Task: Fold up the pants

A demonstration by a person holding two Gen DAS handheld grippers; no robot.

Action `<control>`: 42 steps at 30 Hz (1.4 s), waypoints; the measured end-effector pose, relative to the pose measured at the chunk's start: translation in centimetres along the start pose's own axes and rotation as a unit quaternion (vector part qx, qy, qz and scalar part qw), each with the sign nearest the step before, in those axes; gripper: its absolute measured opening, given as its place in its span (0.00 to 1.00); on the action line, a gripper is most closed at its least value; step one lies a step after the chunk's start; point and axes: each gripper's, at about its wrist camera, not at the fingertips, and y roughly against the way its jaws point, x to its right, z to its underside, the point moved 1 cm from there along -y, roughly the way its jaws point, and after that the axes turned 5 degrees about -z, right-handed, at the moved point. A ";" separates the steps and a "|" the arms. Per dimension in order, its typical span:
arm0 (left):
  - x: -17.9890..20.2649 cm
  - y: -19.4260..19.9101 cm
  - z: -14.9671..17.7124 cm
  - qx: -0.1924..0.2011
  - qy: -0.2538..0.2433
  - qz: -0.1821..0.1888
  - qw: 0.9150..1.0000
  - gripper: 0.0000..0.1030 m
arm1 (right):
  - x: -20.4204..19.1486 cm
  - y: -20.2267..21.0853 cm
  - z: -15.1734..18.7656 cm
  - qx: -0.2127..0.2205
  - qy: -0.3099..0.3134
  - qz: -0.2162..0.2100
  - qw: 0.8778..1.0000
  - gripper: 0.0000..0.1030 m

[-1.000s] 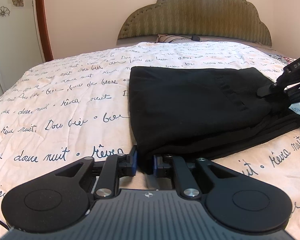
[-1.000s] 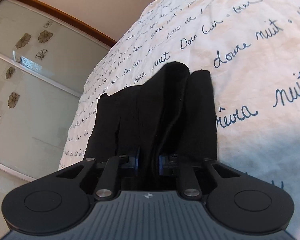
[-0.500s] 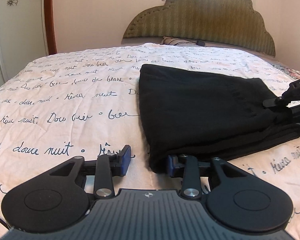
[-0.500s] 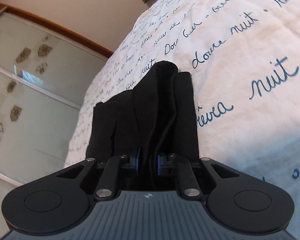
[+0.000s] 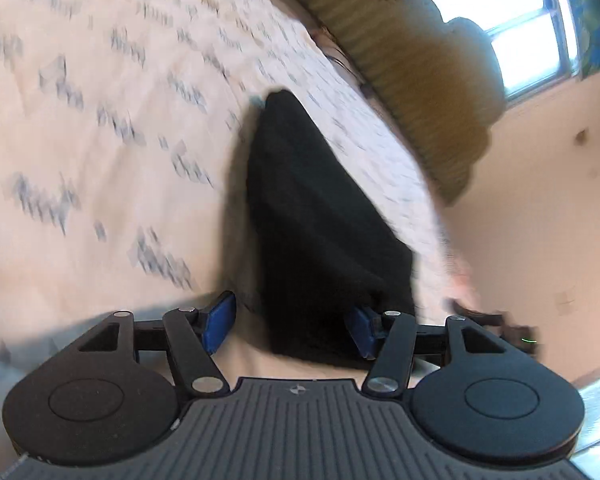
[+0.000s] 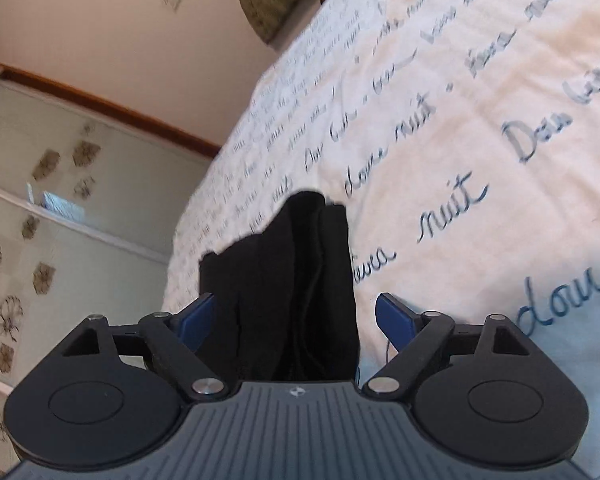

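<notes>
The bedspread (image 6: 480, 128) is printed with dark blue script; in the right wrist view "nuit", "douce nuit" and "rêva" can be read, while the left wrist view is too blurred to read. The folded black pants (image 5: 320, 216) lie on the bed. The left gripper (image 5: 290, 324) is rolled to one side and tilted downward, its jaws just opened, blue pads apart, the pants' near corner between them with one pad at the cloth's edge. The right gripper (image 6: 294, 320) points down along the fold of the pants (image 6: 296, 280), its jaws just sprung wide, neither pad pressing the cloth
</notes>
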 end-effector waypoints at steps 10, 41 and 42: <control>-0.8 0.3 -1.2 -0.015 0.026 0.042 0.999 0.65 | -2.1 -3.6 0.6 -0.072 0.065 0.022 0.995 0.80; -1.7 -3.5 -6.3 -0.028 0.006 -0.009 1.000 0.53 | 2.0 0.3 -1.0 -0.060 -0.027 -0.031 0.997 0.57; -1.6 -3.8 -6.2 -0.028 -0.003 -0.020 0.999 0.41 | 1.6 -0.4 -0.8 -0.069 -0.023 -0.043 0.996 0.57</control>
